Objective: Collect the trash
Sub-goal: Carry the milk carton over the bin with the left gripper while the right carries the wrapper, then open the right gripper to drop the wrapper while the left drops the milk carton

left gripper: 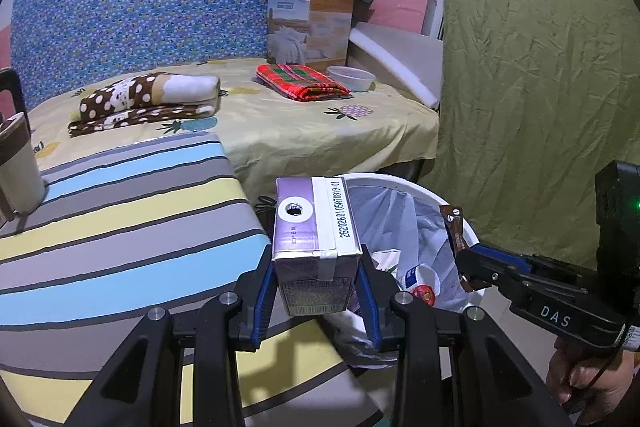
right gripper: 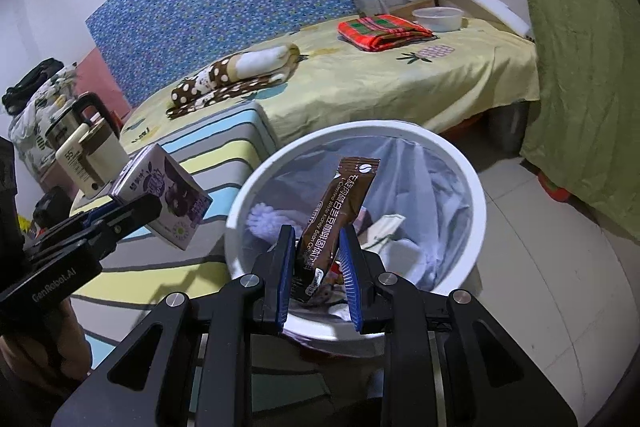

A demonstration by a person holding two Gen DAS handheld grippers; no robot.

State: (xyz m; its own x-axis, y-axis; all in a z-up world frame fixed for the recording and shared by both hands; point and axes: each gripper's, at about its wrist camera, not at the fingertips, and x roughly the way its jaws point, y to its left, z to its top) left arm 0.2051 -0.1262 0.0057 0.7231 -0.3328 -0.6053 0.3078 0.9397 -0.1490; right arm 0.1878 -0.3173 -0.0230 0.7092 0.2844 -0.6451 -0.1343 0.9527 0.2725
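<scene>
Both hands are loaded and we're at the drop-off step, I'd say. The left claw (left gripper: 316,291) is clamped on a purple drink carton (left gripper: 312,235), hanging at the desk's (left gripper: 120,227) edge just beside the bin's (right gripper: 476,195) rim. The right claw (right gripper: 320,267) pinches a brown coffee sachet (right gripper: 340,219) right over the bin. Next: let go of the sachet, nudge the carton over the opening, release.

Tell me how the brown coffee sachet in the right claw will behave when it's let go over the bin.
Probably light and floppy: the coffee sachet is thin film, bending above the right claw. It looks flat and emptied, so it may flutter instead of dropping straight. It hangs above the bin opening, so it should still land inside.
</scene>
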